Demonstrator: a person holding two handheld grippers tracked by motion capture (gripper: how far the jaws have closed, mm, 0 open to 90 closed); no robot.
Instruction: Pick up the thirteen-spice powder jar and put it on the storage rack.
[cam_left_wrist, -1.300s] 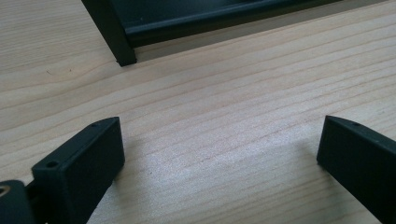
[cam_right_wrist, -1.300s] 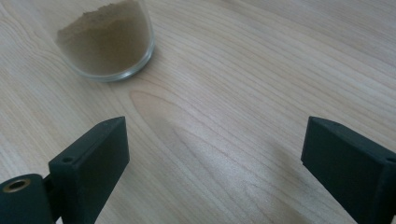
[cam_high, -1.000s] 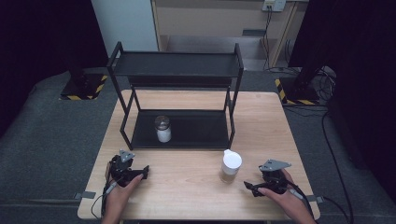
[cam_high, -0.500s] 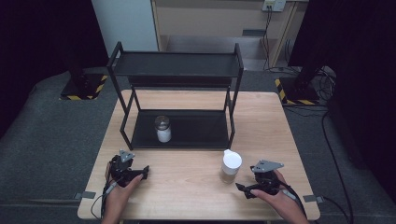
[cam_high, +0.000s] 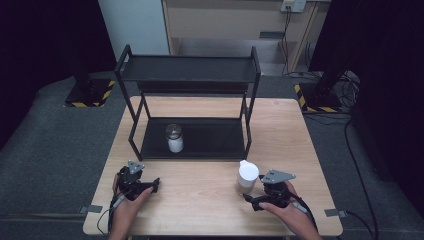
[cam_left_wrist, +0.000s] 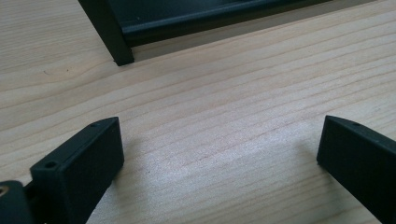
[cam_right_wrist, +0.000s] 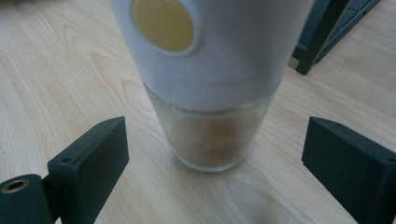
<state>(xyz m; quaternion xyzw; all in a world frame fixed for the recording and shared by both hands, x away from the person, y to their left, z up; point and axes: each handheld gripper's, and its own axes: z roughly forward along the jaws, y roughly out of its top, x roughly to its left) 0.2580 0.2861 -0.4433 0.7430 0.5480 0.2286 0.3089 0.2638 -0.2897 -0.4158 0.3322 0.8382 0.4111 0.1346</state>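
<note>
Though its top is cut off, the white-capped jar (cam_right_wrist: 210, 88) stands between the right gripper's (cam_right_wrist: 215, 158) spread fingers; the left gripper's (cam_left_wrist: 219, 154) gape over bare bench (cam_left_wrist: 233, 107).

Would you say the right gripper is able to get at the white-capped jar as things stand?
Probably yes: the right gripper is open, and the jar stands upright on the table just ahead, nothing between them.

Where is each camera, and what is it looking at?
High view: above the person's side, looking forward and down at the table, rack, both hands and grippers.
Left gripper view: rides the left gripper, faces bare wood and a rack foot; open jaws show.
Right gripper view: rides the right gripper, faces the white-capped jar.
Shared: the jar also appears in the high view.
</note>
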